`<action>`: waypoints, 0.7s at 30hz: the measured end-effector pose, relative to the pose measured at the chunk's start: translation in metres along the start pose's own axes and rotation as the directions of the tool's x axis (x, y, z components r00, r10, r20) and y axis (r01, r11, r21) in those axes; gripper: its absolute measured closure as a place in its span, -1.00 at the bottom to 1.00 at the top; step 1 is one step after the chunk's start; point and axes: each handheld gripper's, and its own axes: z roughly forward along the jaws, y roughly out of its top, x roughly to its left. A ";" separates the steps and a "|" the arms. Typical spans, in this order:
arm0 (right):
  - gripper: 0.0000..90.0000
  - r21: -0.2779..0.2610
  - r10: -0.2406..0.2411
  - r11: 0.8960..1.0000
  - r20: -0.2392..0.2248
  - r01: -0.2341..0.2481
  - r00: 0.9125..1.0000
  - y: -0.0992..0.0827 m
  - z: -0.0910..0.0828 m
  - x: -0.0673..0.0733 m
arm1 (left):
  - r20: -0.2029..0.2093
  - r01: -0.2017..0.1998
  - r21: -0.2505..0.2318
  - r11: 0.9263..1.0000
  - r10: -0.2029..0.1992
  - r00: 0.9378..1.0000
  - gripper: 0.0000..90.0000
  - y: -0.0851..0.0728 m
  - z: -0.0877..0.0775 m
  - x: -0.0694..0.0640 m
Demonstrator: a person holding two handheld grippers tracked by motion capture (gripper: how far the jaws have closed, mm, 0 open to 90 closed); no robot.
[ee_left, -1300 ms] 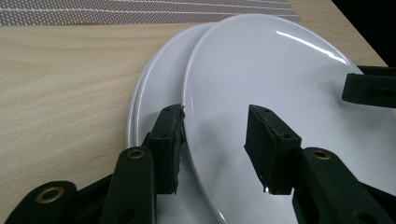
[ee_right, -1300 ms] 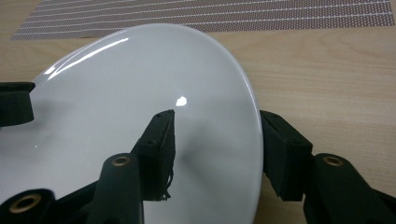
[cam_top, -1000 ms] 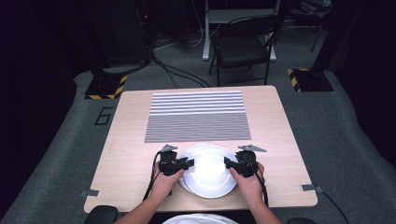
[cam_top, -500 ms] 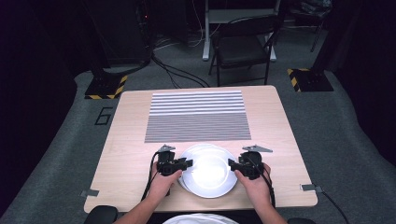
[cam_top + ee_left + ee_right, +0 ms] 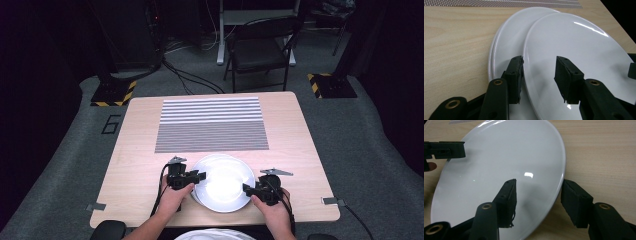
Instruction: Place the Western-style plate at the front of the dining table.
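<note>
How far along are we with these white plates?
Done: the top plate lies offset on the lower plate, both on the table. In hand: both grippers, left and right, straddle its rim, jaws just opening, gaps showing. Left: probably withdrawing the grippers.

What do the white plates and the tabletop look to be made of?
The plates look like glazed ceramic or porcelain, possibly melamine: smooth, glossy white with sharp light glints. The table looks like pale wood or wood-look laminate: a fine straight grain pattern with a matte surface.
</note>
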 end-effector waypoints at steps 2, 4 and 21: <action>0.02 0.004 0.009 1.000 0.000 -0.009 1.000 -0.002 -0.002 0.000 | 0.000 0.000 0.000 1.000 0.000 1.000 0.27 0.000 0.000 0.000; 0.00 0.013 0.016 1.000 -0.008 -0.016 1.000 -0.004 -0.003 0.000 | -0.006 -0.009 -0.004 1.000 0.008 1.000 0.26 -0.001 0.000 -0.001; -0.06 0.054 0.066 0.996 -0.042 -0.064 0.997 0.000 0.002 -0.001 | -0.015 0.015 0.002 1.000 -0.015 1.000 0.23 0.004 0.010 -0.007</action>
